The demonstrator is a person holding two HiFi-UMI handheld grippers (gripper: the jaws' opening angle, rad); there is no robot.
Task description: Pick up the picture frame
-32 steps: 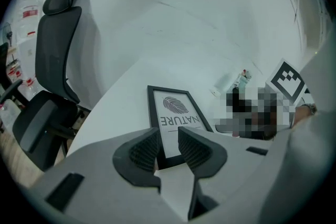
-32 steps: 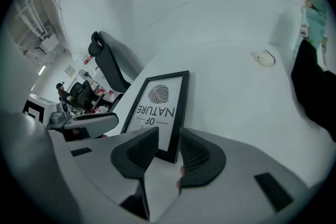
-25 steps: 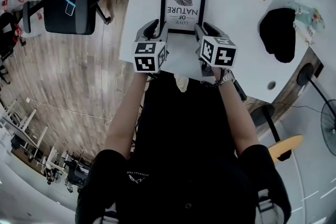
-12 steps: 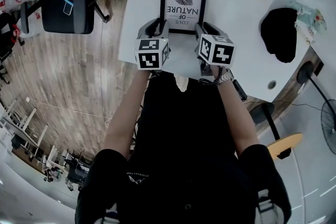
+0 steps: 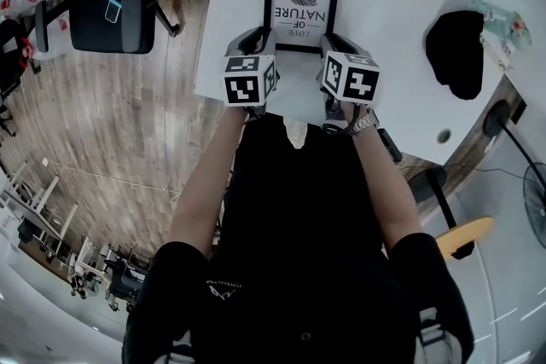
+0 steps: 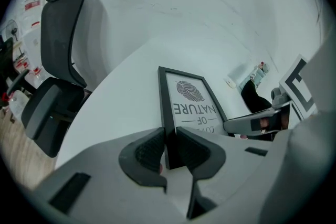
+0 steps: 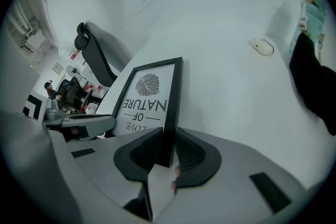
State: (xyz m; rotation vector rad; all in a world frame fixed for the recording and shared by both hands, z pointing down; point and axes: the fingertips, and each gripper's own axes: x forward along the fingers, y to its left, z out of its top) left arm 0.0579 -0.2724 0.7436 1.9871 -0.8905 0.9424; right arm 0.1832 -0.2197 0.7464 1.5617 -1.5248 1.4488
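White tabletop (image 5: 392,21) bears the flat-lying picture frame (image 5: 303,6), light, stiff and probably glass-fronted I judge, so my left gripper (image 6: 169,145) clamps its left rail and my right gripper (image 7: 167,148), jaws just closing, pinches the right.

We take this for an office or an open workroom. A black mesh office chair (image 5: 111,4) with a headrest and armrests stands on wood-look plank flooring (image 5: 111,149), just off the left edge of a white table (image 5: 384,47) with rounded corners. Near the table's right edge a round cable port (image 5: 444,135) is set into the top. Beyond that edge we see a standing fan (image 5: 535,205) and a yellow seat (image 5: 467,233). Farther across the floor, rows of metal-legged furniture (image 5: 43,226) stand close together, too small for us to tell apart. The right gripper view shows more dark chairs (image 7: 68,93) crowded behind the mesh one.
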